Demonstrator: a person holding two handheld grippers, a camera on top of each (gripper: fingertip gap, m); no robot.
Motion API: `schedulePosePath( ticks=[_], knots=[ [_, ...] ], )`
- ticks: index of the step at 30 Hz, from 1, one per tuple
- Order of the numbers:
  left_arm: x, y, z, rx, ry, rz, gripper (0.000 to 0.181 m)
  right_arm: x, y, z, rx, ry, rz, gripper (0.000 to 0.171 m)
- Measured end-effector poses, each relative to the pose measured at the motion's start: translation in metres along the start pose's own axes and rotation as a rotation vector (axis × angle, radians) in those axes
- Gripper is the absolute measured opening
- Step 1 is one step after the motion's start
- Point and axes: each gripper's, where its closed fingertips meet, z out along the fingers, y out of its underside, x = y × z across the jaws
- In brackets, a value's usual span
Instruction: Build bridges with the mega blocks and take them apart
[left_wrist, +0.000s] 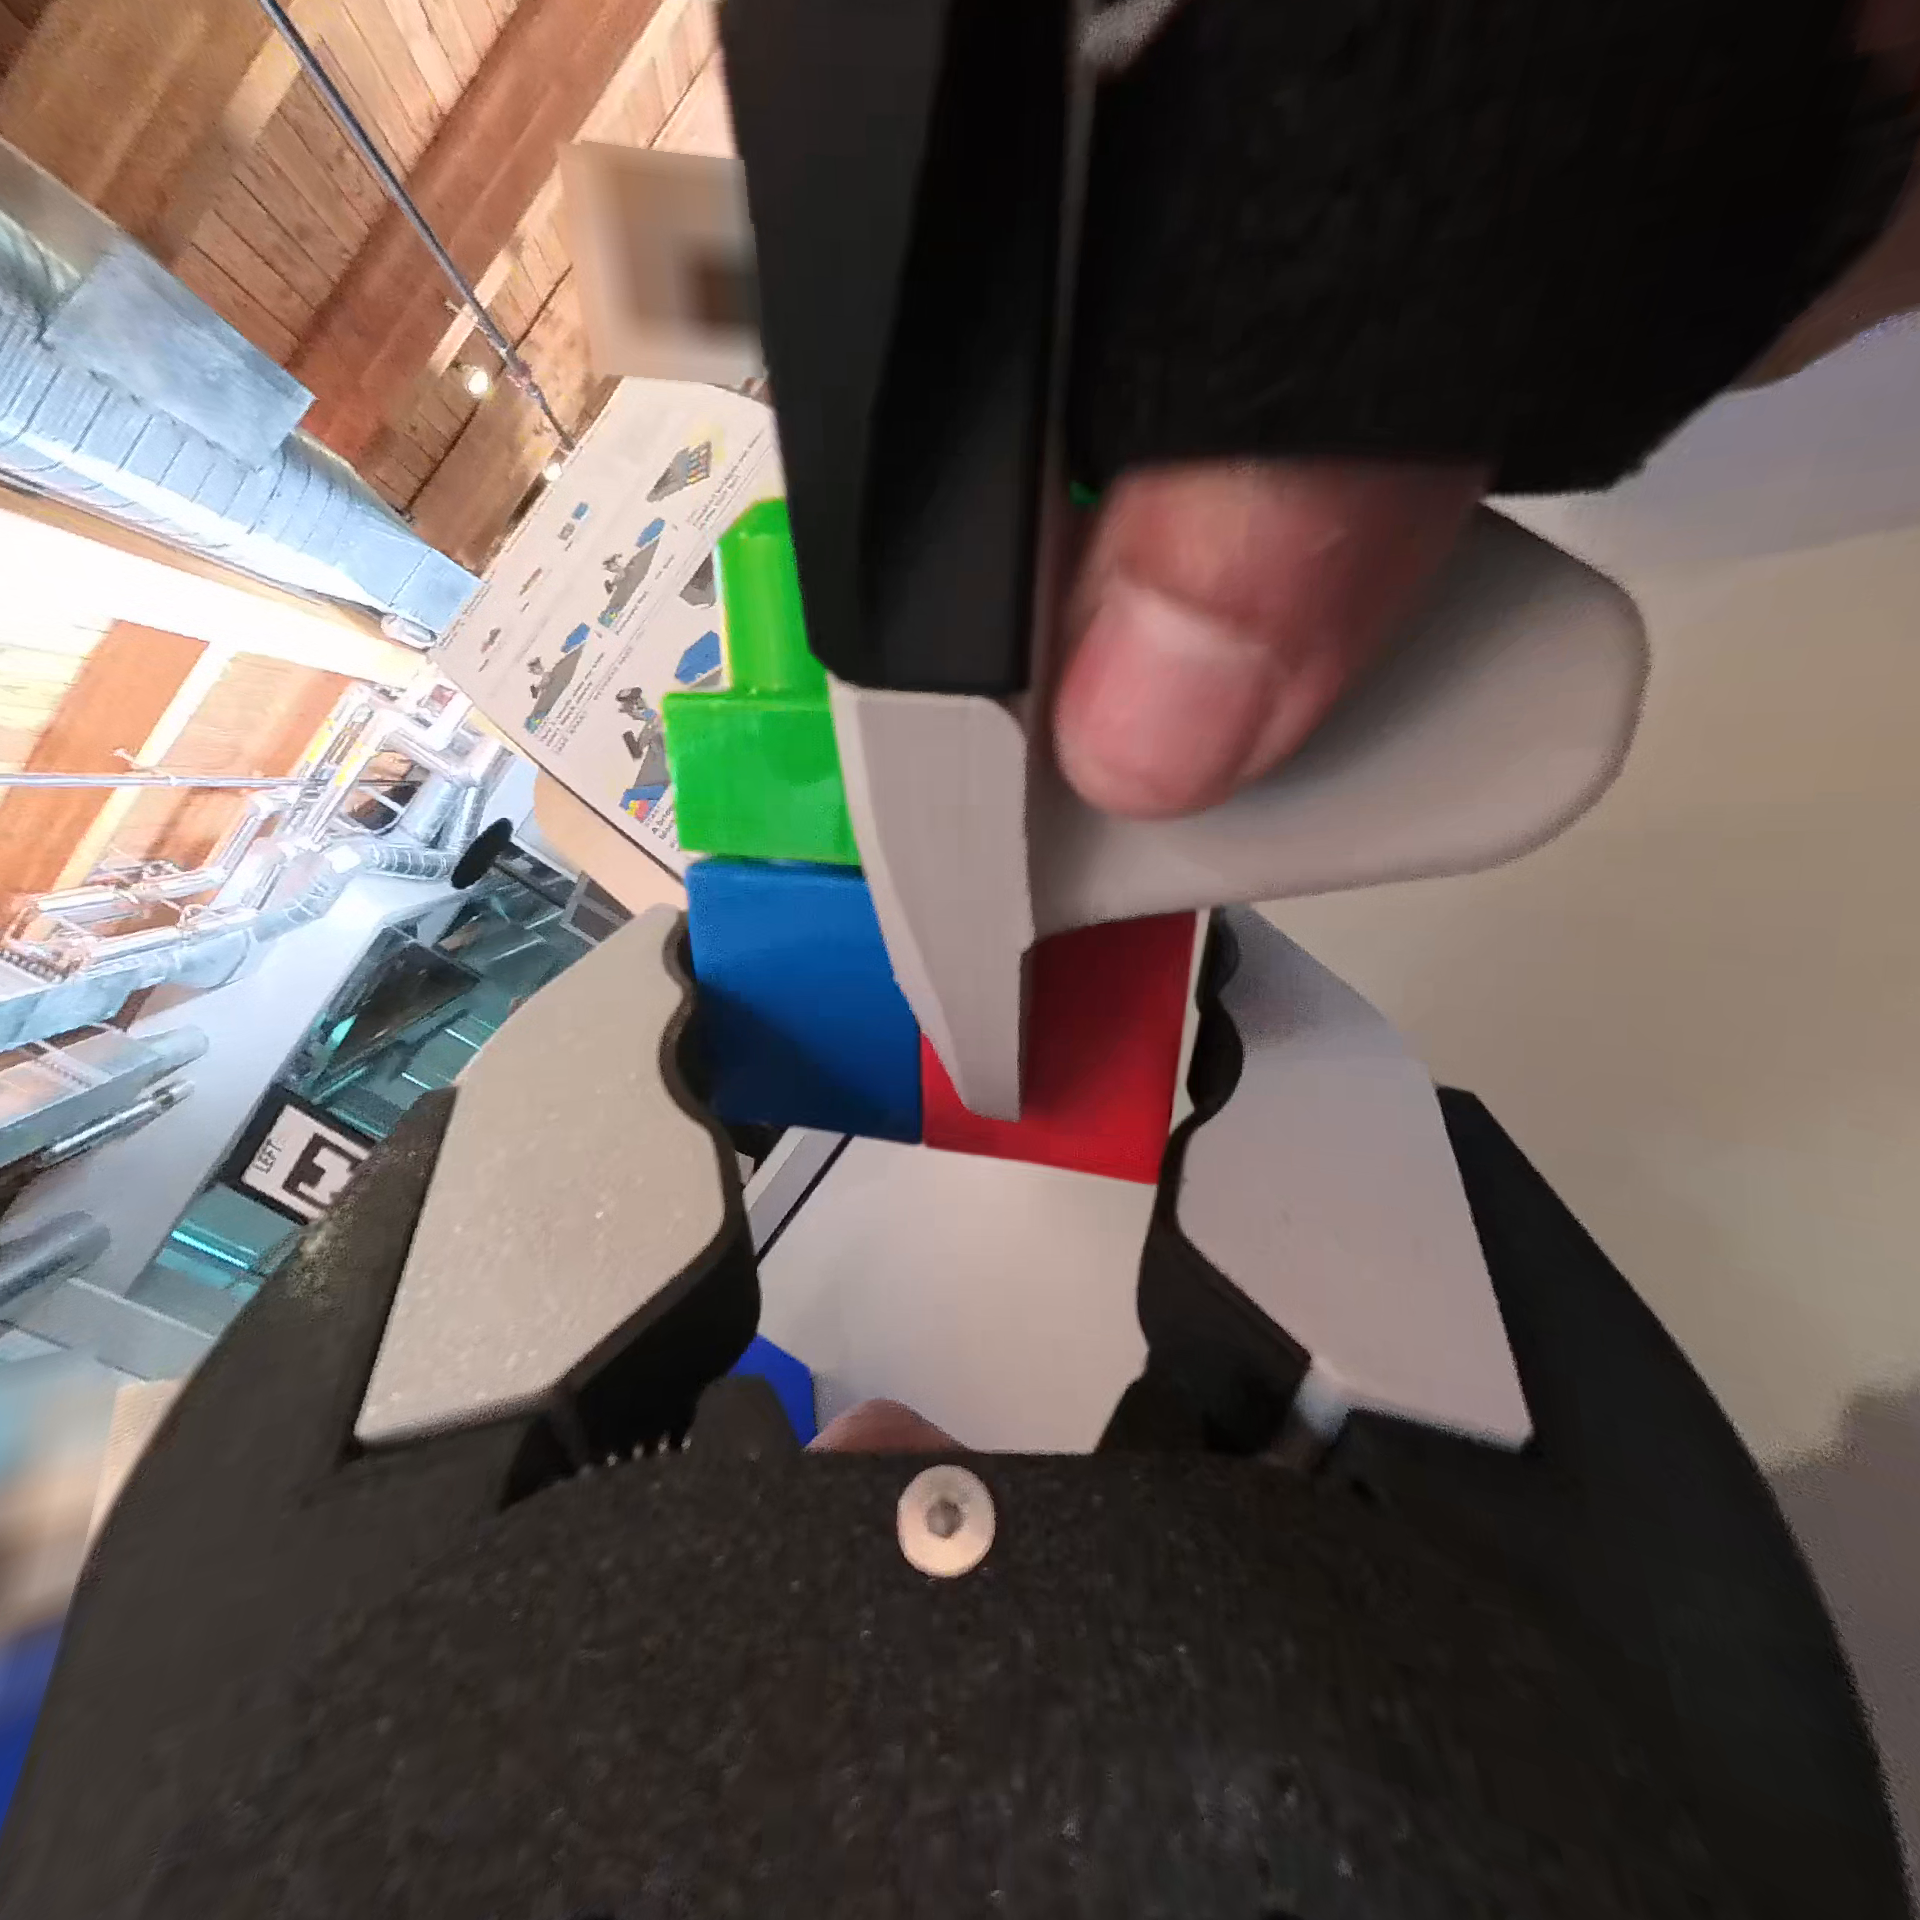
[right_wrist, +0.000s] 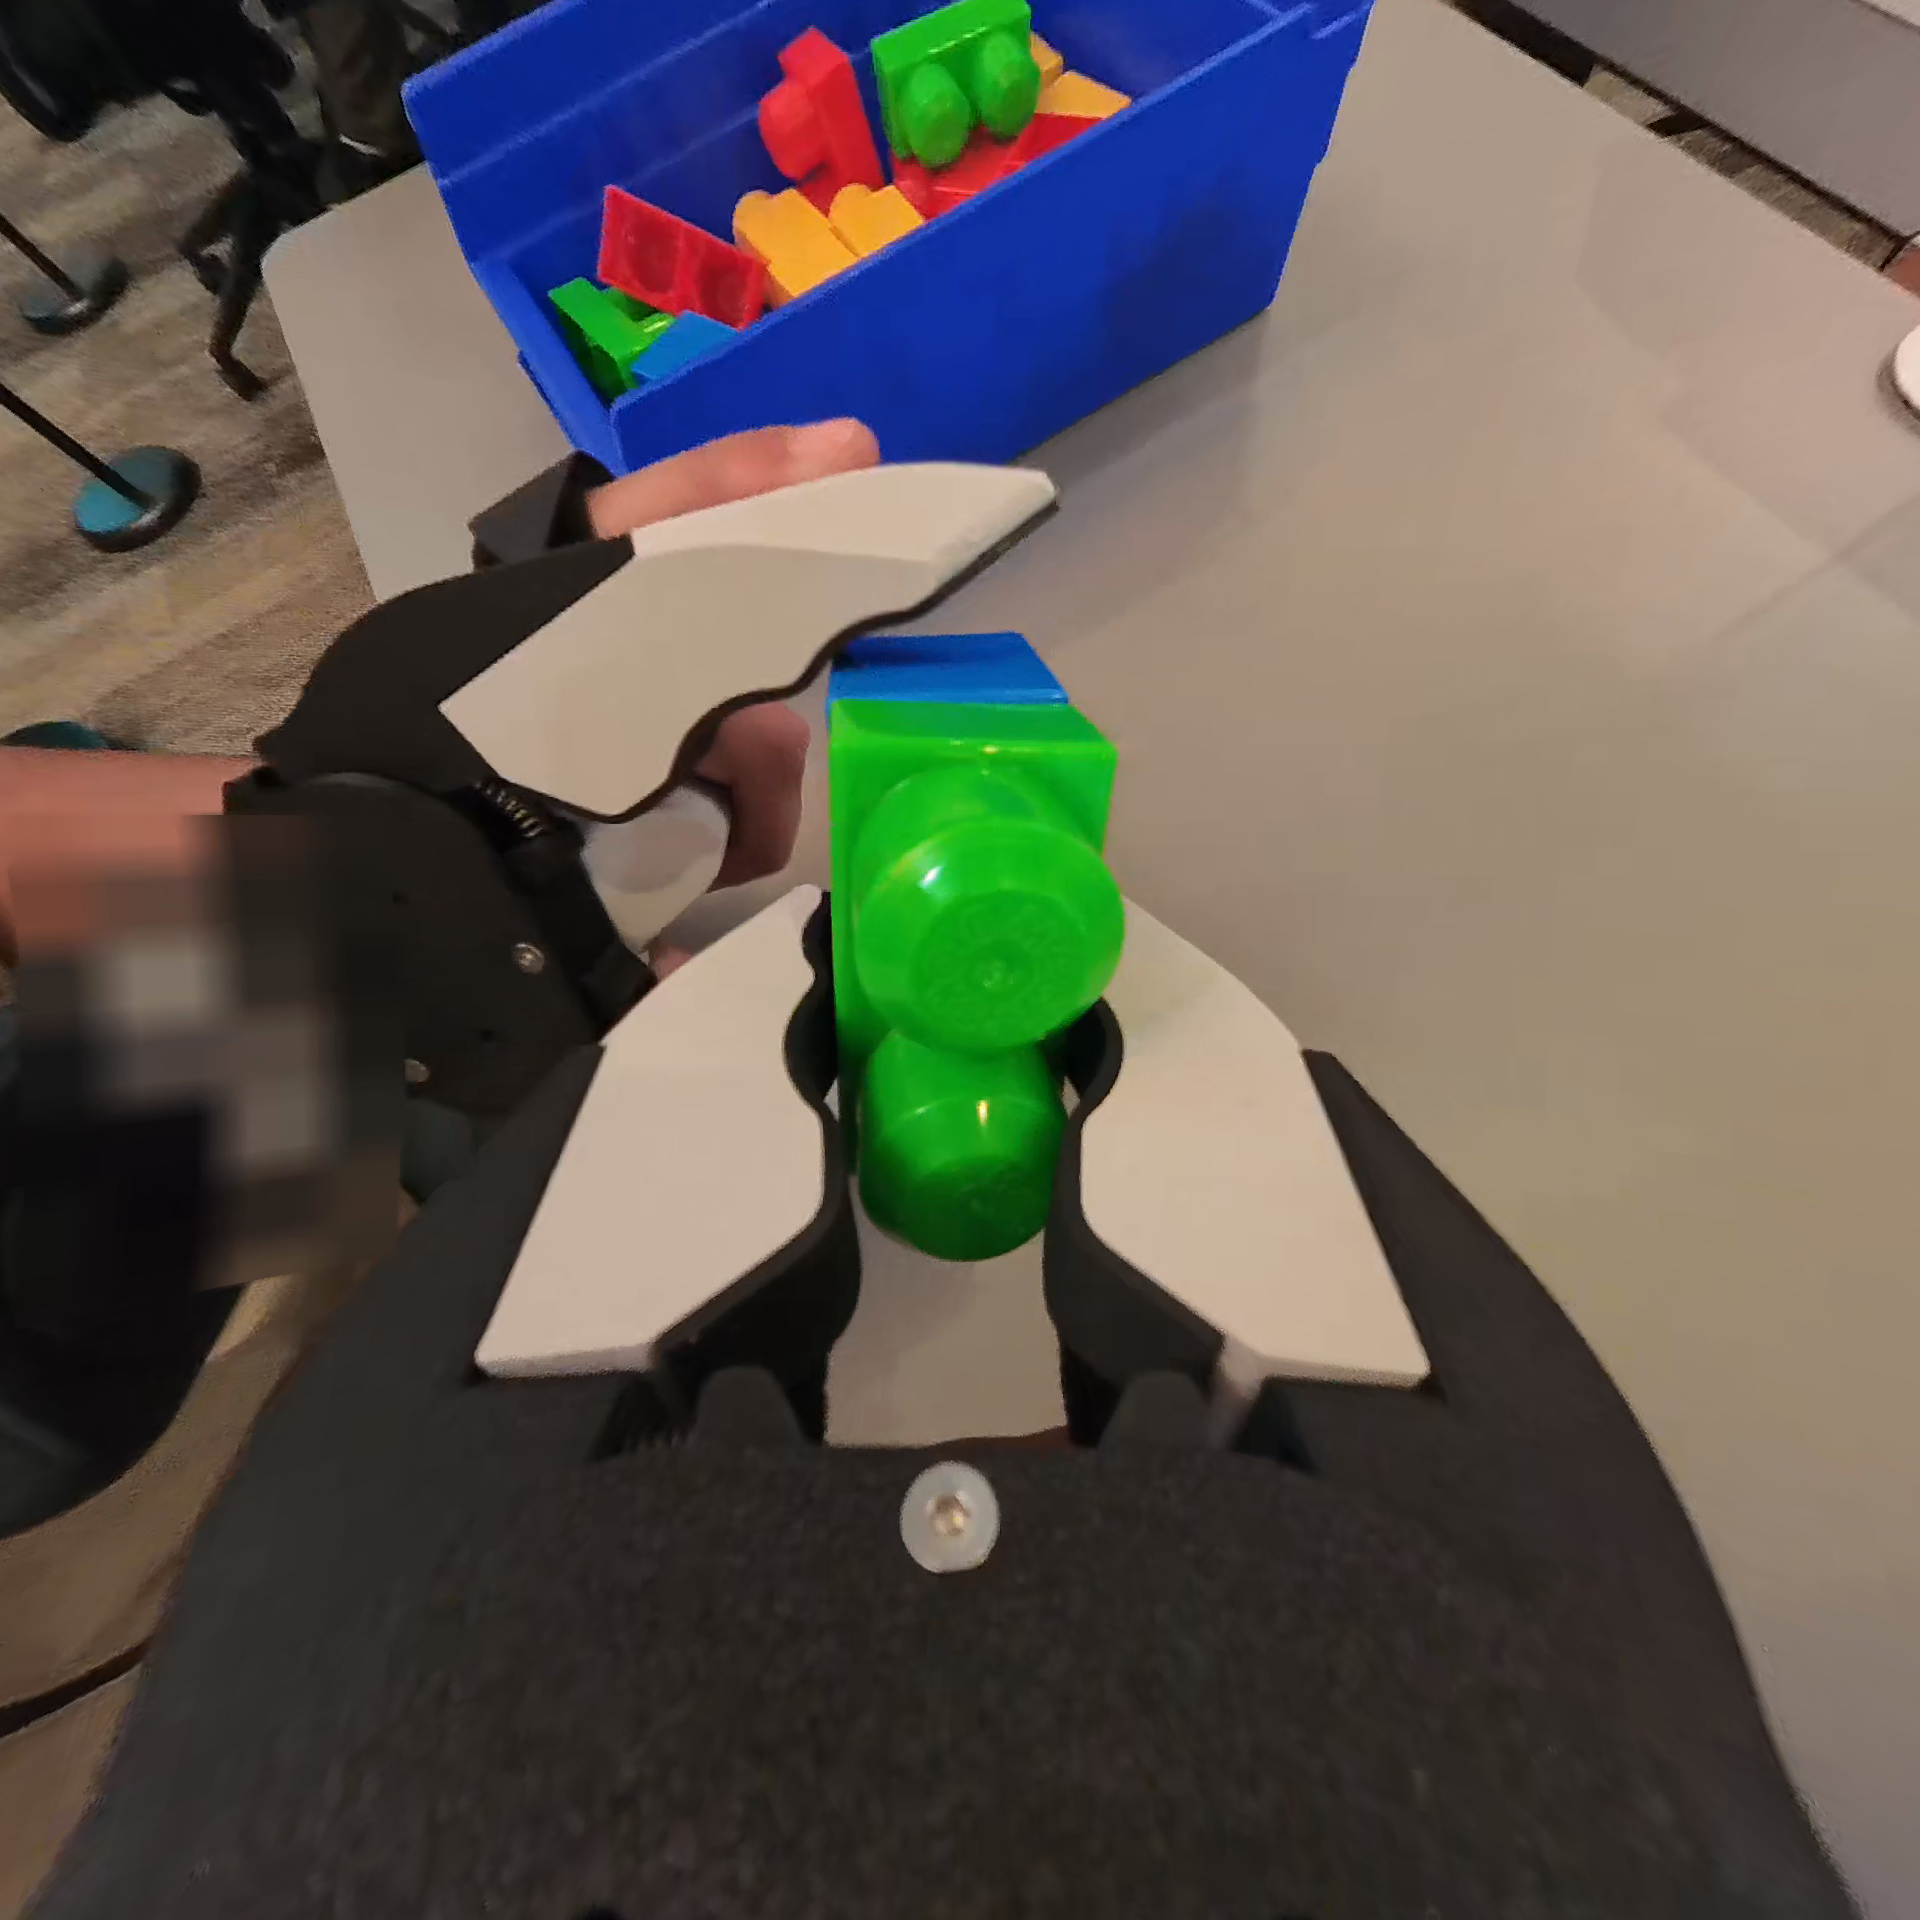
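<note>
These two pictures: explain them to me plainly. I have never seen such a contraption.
A person holds a two-fingered grasping tool in each hand, with a camera on each looking along its fingers. The left camera shows the left tool clamped across a blue block and a red block set side by side. The right camera shows the right tool gripping a green block that sits on the blue one. The stack is held above a grey table. Behind stands a blue bin holding loose blocks.

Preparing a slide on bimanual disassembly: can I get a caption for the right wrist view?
Right hand-held gripper clamps green block stacked on blue block; left hand-held gripper alongside.
</note>
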Motion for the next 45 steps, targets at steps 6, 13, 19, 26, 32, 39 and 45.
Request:
schedulePosePath(
  ticks=[6, 13, 19, 26, 32, 39, 45],
  knots=[
    [0.004, -0.001, -0.003, 0.026, 0.051, -0.032, 0.084, -0.003, 0.003, 0.000, -0.024, -0.083, 0.011, 0.042],
    [0.005, -0.001, -0.007, 0.053, 0.087, -0.138, 0.083, -0.014, -0.003, -0.005, 0.000, -0.141, 0.014, 0.044],
    [-0.009, -0.012, -0.019, 0.155, 0.278, -0.548, 0.083, -0.014, -0.028, -0.056, 0.254, -0.391, 0.172, 0.071],
    [-0.034, -0.039, -0.039, 0.349, 0.728, -1.209, 0.082, 0.011, -0.028, -0.067, 0.468, -0.001, -0.211, 0.061],
    [-0.039, -0.034, -0.046, 0.369, 0.915, -1.382, 0.082, -0.012, -0.019, -0.044, 0.463, 0.160, -0.481, 0.047],
    [-0.039, -0.031, -0.052, 0.364, 0.938, -1.373, 0.082, -0.046, -0.012, -0.038, 0.516, -0.252, -0.165, 0.040],
    [-0.041, -0.049, -0.069, 0.441, 0.999, -1.312, 0.082, -0.065, -0.023, -0.051, 0.635, -0.922, 0.511, 0.053]
  ],
)
